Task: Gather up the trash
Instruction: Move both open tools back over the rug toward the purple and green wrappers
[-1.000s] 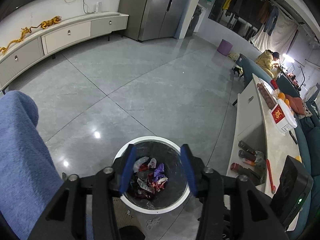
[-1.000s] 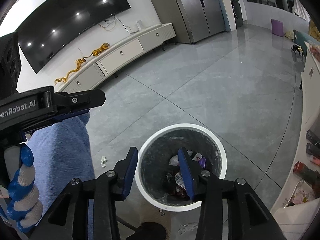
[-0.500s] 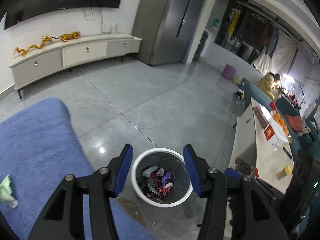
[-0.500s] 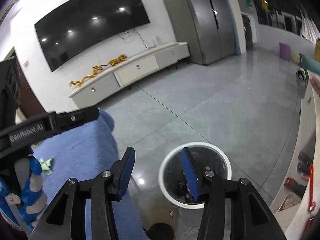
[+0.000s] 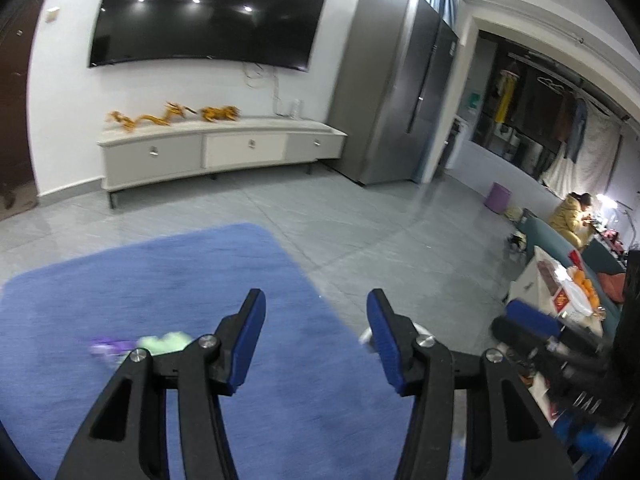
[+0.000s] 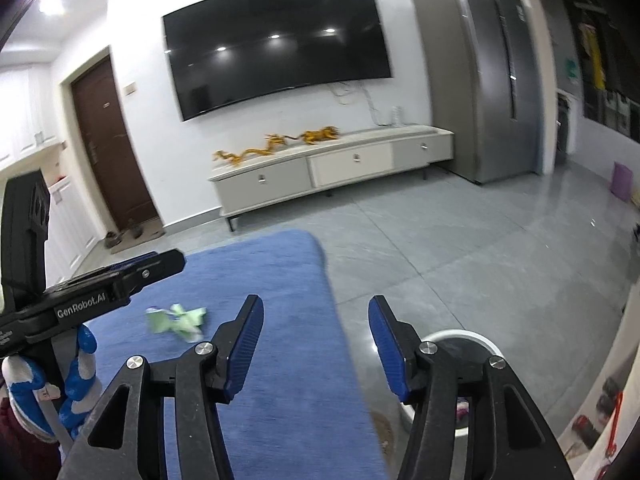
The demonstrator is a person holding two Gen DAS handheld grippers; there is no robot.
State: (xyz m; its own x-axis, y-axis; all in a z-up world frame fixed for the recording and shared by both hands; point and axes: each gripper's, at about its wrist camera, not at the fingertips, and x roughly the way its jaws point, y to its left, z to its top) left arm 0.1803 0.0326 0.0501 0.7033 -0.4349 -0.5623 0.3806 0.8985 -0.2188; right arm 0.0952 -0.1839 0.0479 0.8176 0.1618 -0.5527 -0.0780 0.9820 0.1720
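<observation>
The left gripper fills the lower middle of the left wrist view, its jaws standing apart with nothing between the blue pads; behind them spreads the blue rug, which takes up the lower left of the frame. A crumpled green wrapper lies on the rug at lower left, just beside the gripper's left link, with a blurred purple scrap next to it on its left; both are smeared by motion. A sliver of the white bin rim shows beside the right-hand pad.

In the right wrist view the right gripper sits at lower centre, its jaws opening and empty; the trash bin is at lower right on the grey floor, partly hidden behind the gripper's right link, white-rimmed and dark inside. The green wrapper lies on the rug left of centre, well apart from the bin. The left gripper enters at the left edge, held by a gloved hand in blue and white at lower left; a television hangs on the wall at upper centre, above a low cabinet.
</observation>
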